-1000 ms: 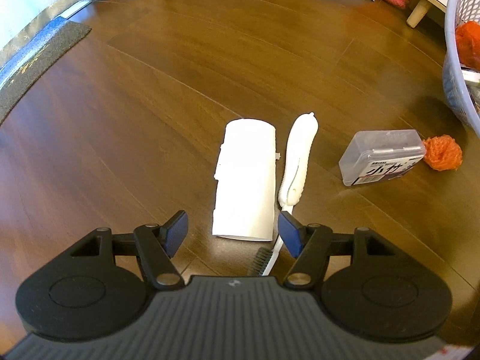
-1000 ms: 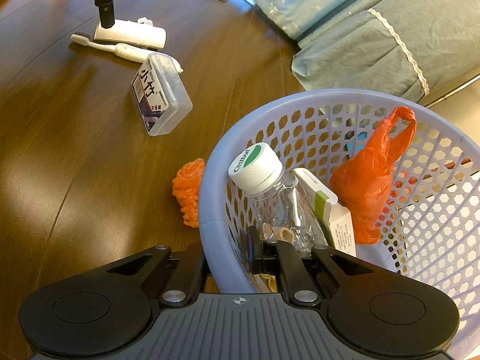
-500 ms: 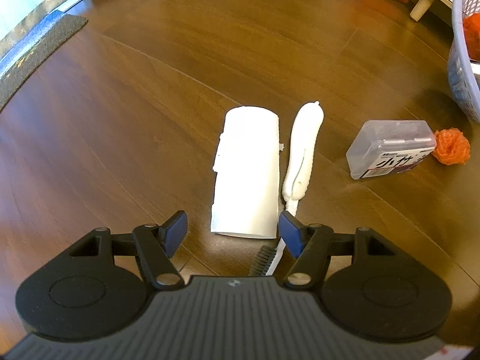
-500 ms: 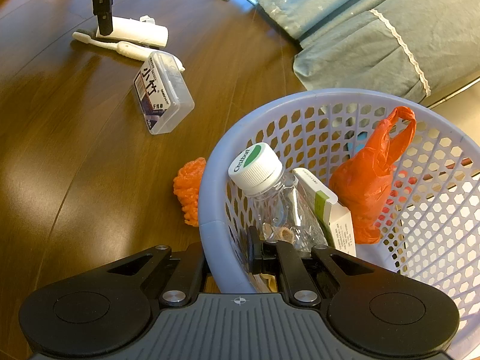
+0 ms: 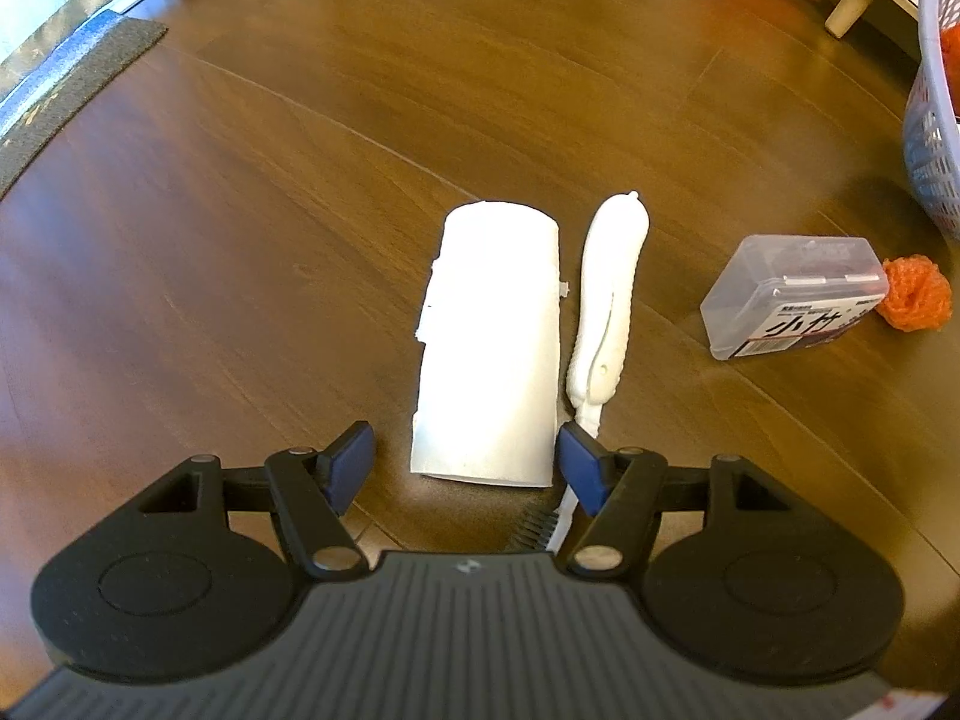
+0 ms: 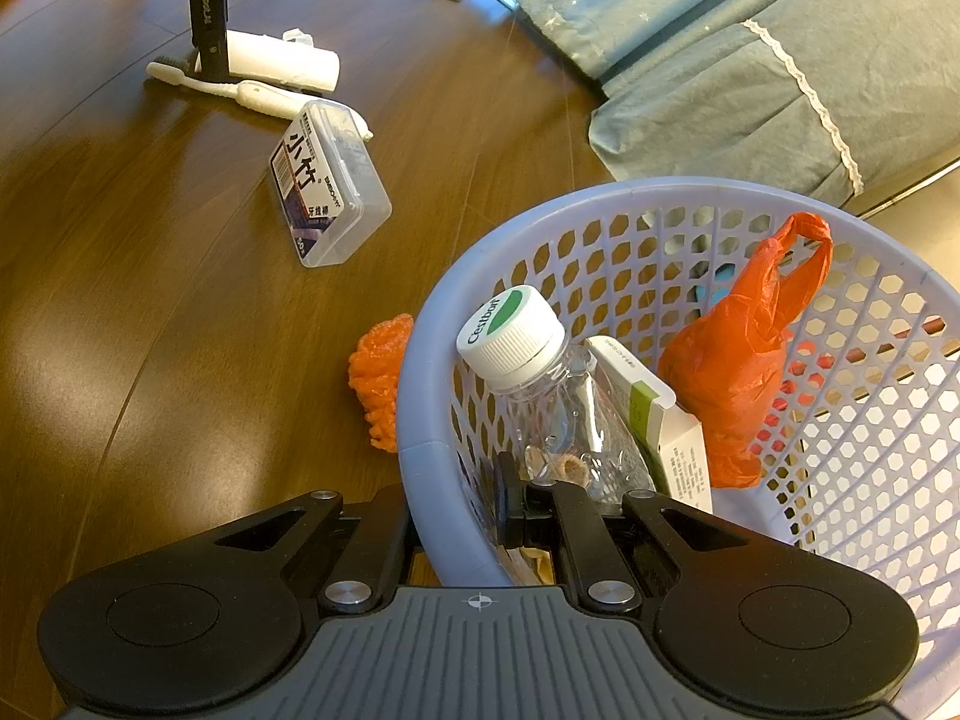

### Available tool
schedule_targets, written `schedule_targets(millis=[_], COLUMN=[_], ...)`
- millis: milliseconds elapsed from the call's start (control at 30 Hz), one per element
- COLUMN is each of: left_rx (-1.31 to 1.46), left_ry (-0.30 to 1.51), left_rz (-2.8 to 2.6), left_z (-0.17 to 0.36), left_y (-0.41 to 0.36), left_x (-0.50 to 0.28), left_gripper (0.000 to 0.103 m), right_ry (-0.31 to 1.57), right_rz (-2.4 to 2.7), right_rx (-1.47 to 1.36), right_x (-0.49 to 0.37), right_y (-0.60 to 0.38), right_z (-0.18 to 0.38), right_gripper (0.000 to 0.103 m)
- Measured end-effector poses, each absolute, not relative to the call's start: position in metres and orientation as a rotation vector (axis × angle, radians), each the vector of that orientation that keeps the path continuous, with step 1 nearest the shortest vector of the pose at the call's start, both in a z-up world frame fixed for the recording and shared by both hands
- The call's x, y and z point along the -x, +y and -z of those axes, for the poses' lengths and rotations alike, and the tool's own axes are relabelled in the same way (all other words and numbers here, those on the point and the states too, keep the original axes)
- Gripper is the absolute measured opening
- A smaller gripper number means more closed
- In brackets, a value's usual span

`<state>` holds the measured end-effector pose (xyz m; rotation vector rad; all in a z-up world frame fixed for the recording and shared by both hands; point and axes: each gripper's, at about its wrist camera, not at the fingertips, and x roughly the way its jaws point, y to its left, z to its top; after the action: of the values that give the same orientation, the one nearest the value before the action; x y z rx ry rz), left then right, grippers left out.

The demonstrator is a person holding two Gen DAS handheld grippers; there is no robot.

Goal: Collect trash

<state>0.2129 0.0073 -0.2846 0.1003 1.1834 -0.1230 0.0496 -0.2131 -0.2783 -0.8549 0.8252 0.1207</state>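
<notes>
Since the earlier frame the left tongs (image 5: 465,462) have sunk toward the flattened white paper tube (image 5: 489,342) on the wooden floor (image 5: 240,240). Jaws apart, they straddle its near end, its long axis running straight ahead. The right tongs (image 6: 462,516) clamp the lavender perforated basket's (image 6: 420,372) rim.

Dark wooden floor (image 5: 252,228) carrying a white paper roll (image 5: 489,348), toothbrush (image 5: 609,306), clear plastic box (image 5: 792,294), orange mesh ball (image 5: 915,294) and lavender basket (image 6: 420,420).
</notes>
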Motion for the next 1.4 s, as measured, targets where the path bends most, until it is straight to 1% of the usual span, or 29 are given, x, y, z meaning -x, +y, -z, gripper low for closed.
schedule_targets(millis=[100,200,467,700,767,933,1100,1167,1267,1400], left_rx=[-0.101,-0.109,-0.106,-0.183,-0.200,-0.240,-0.259,-0.248,-0.207,-0.225], left_ry=[1.189,1.193,1.186,1.175,1.164,1.154,1.161,1.166,1.181,1.168], left_rz=[0.127,0.133,0.117,0.093,0.093,0.099,0.087,0.083,0.071,0.075], left_z=[0.286,0.286,0.283,0.276,0.272,0.268,0.270,0.273,0.276,0.275], left_y=[0.007,0.006,0.003,-0.007,-0.010,-0.018,-0.023,-0.024,-0.019,-0.021], left_x=[-0.214,-0.215,-0.216,-0.216,-0.215,-0.215,-0.218,-0.218,-0.224,-0.224], left_gripper=[0.058,0.051,0.049,0.057,0.061,0.063,0.068,0.071,0.072,0.072], right_ry=[0.825,0.826,0.826,0.827,0.827,0.827,0.827,0.828,0.828,0.828], right_rz=[-0.121,-0.122,-0.121,-0.121,-0.120,-0.120,-0.121,-0.121,-0.121,-0.121], right_rx=[0.856,0.857,0.858,0.857,0.857,0.858,0.860,0.860,0.861,0.862], right_x=[-0.049,-0.049,-0.048,-0.048,-0.049,-0.049,-0.049,-0.049,-0.048,-0.048], right_y=[-0.213,-0.214,-0.213,-0.213,-0.213,-0.213,-0.213,-0.213,-0.213,-0.213], right_z=[0.278,0.278,0.279,0.279,0.279,0.279,0.279,0.279,0.279,0.279], right_gripper=[0.005,0.005,0.005,0.005,0.005,0.005,0.005,0.005,0.005,0.005])
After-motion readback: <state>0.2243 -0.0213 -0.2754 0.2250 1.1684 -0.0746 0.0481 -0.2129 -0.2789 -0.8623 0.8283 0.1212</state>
